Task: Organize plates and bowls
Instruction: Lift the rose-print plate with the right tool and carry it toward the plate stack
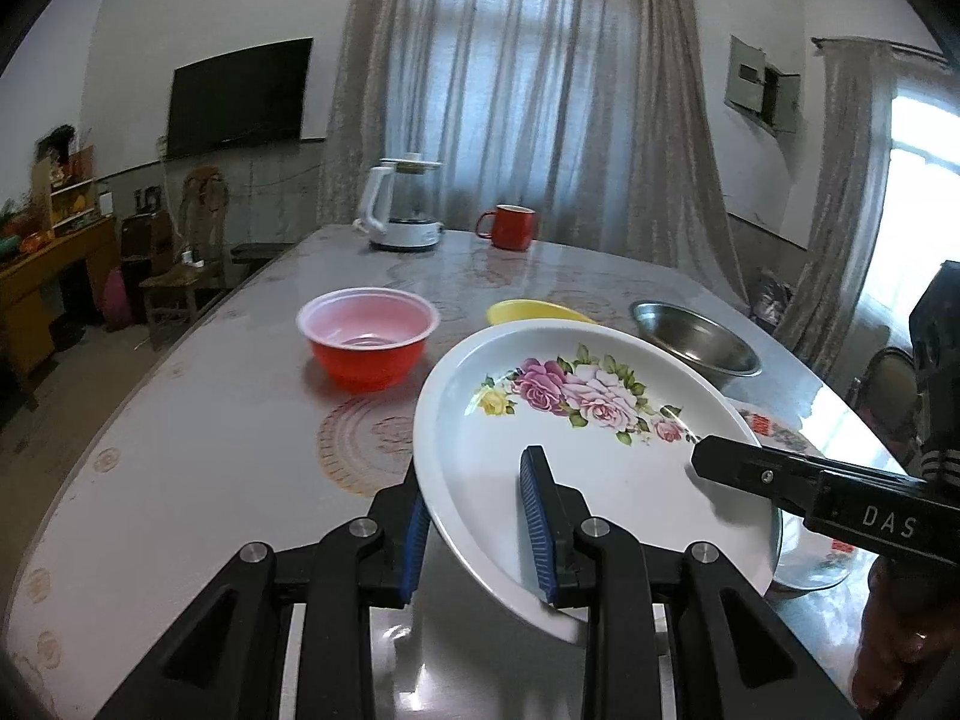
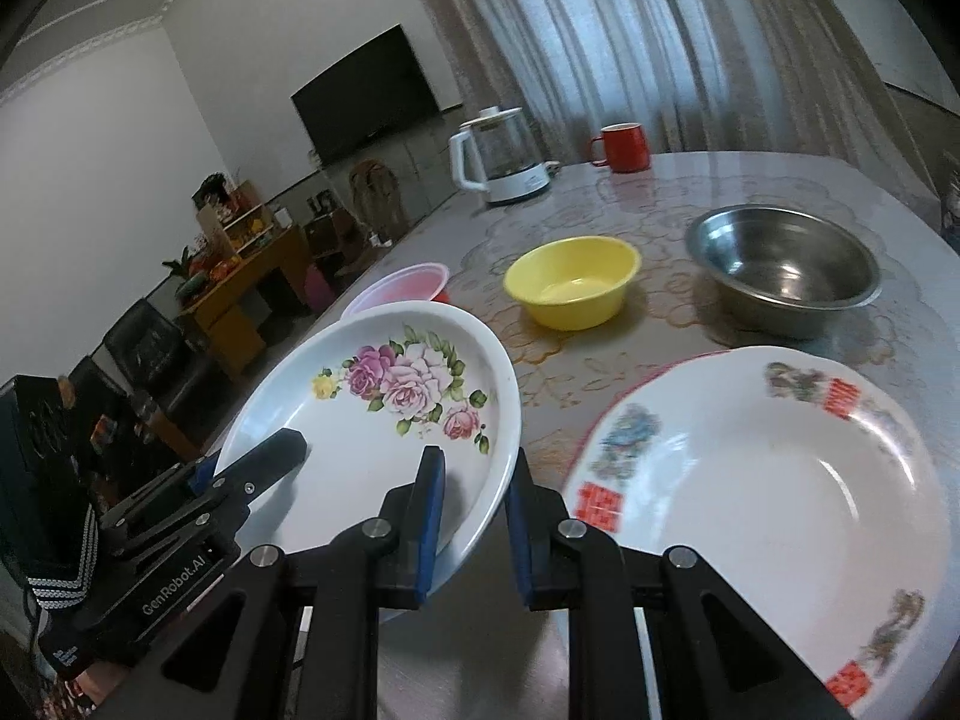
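A white plate with pink roses (image 1: 600, 408) (image 2: 384, 408) hangs tilted above the table, held from both sides. My left gripper (image 1: 477, 504) is shut on its near-left rim, one blue pad above and one below. My right gripper (image 2: 474, 480) is shut on the opposite rim in the same way. Each gripper shows in the other's view: the right gripper (image 1: 750, 468), the left gripper (image 2: 270, 456). Beside it on the table lies a second white plate with red and blue motifs (image 2: 750, 480) (image 1: 774, 426), half hidden in the left wrist view.
A red bowl with a white inside (image 1: 369, 342) (image 2: 402, 288), a yellow bowl (image 2: 573, 288) (image 1: 534, 312) and a steel bowl (image 2: 780, 270) (image 1: 696, 342) stand mid-table. A white kettle (image 1: 402, 204) and a red mug (image 1: 510, 225) stand at the far edge of the table (image 1: 210, 420).
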A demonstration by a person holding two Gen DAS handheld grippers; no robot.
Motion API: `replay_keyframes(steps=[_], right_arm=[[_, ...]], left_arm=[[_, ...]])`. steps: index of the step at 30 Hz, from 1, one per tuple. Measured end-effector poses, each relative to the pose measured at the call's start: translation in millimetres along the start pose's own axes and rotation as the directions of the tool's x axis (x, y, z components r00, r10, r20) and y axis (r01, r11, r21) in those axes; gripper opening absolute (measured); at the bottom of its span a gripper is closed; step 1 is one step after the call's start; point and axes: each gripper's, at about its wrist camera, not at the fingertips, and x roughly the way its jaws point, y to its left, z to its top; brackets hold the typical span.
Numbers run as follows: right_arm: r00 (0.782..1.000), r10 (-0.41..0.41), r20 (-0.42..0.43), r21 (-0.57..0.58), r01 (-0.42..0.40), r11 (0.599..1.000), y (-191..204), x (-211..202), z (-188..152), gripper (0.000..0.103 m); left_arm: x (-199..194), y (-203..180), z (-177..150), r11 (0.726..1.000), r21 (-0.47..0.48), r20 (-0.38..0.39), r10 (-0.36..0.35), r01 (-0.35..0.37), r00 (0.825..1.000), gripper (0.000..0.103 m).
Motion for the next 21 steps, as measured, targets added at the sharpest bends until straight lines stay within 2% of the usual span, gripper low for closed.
replay_keyframes(steps=[15,21], right_arm=[[0.996,-0.077,0.047,0.109,0.071,0.991,-58.4,-57.6,-14.8,0.019],[0.994,-0.110,0.027,0.172,0.104,0.980,-82.5,-71.7,-25.4,0.019]], left_arm=[[7.6,-73.1,3.5,0.988,0.102,-0.027,-0.113,0.115,0.993,0.029],[18.2,-98.1,-3.0,0.979,0.128,-0.087,-0.146,0.156,0.986,0.030]])
